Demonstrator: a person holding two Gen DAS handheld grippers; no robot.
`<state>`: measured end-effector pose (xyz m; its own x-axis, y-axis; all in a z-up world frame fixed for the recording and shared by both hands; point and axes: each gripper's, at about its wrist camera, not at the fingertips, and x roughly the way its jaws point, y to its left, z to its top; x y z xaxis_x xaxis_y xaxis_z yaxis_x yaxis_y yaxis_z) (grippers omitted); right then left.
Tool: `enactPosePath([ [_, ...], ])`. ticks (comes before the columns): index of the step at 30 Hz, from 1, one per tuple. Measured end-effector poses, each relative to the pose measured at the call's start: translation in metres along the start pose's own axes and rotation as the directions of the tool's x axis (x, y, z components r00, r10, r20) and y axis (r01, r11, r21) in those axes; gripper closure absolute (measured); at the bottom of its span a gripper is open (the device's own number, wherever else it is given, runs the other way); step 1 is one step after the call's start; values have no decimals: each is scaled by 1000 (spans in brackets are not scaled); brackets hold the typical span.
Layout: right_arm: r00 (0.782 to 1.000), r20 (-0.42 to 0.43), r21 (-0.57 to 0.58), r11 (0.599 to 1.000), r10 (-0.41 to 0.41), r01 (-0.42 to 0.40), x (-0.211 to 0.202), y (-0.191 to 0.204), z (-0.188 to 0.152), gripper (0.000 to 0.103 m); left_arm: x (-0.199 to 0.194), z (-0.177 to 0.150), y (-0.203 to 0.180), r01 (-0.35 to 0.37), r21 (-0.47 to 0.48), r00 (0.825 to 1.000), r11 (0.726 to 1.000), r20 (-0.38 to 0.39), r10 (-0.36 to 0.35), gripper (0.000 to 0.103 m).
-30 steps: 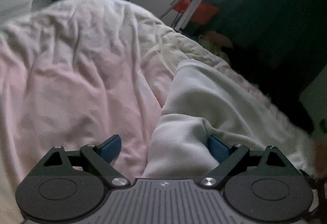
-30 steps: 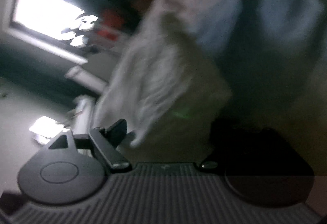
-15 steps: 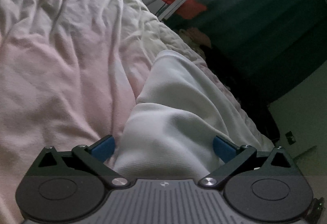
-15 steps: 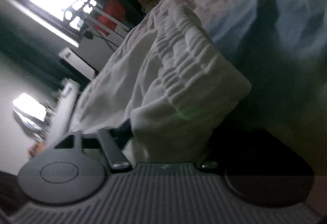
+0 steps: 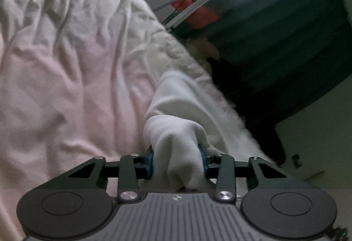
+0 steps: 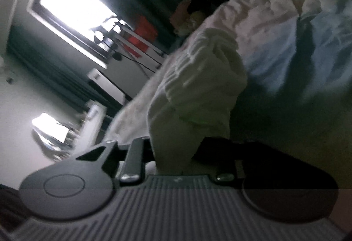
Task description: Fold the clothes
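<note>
A white garment (image 5: 182,113) lies on a bed along its right edge. My left gripper (image 5: 177,160) is shut on a bunched fold of it; the blue pads press the cloth from both sides. In the right wrist view the same white garment (image 6: 198,91) shows a gathered elastic band. My right gripper (image 6: 173,153) is shut on its lower end; the right finger is in deep shadow.
A wrinkled pale pink bedsheet (image 5: 66,69) covers the bed. A light blue cloth (image 6: 286,52) lies further along it. Dark curtains (image 5: 275,21), a bright window (image 6: 74,10) and a stand with something red (image 5: 198,12) are beyond the bed.
Both grippers were open around the white garment and have closed on it. The left view has tilted closer along the bed edge.
</note>
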<state>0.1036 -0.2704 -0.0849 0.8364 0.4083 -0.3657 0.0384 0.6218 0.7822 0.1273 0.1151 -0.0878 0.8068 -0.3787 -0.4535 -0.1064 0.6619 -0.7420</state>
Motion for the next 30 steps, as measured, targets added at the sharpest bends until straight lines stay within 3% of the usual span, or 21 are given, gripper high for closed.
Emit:
enactPosePath([
  [6, 994, 90, 47, 997, 59, -64, -42, 12, 46, 73, -3, 21, -78, 108, 57, 994, 992, -21, -107, 67],
  [9, 988, 146, 65, 996, 49, -59, -59, 8, 89, 73, 24, 26, -134, 140, 94, 989, 986, -52, -136, 67],
  [14, 967, 255, 51, 999, -23, 11, -79, -17, 176, 74, 114, 17, -229, 206, 121, 976, 971, -101, -195, 67],
  [18, 927, 355, 44, 993, -117, 108, -78, -45, 244, 74, 210, 6, -304, 230, 167, 968, 959, -141, -208, 67],
  [22, 886, 416, 83, 979, -203, 185, -69, -89, 289, 74, 286, -22, -357, 261, 251, 959, 932, -178, -221, 67],
  [26, 855, 449, 125, 965, -262, 230, -55, -150, 282, 73, 343, -58, -343, 316, 291, 935, 903, -258, -244, 66],
  [28, 857, 423, 166, 955, -293, 245, -48, -180, 254, 73, 358, -80, -319, 326, 382, 932, 865, -285, -225, 66],
  [30, 864, 389, 196, 945, -320, 261, -44, -203, 222, 73, 358, -94, -283, 335, 390, 925, 858, -308, -221, 65],
])
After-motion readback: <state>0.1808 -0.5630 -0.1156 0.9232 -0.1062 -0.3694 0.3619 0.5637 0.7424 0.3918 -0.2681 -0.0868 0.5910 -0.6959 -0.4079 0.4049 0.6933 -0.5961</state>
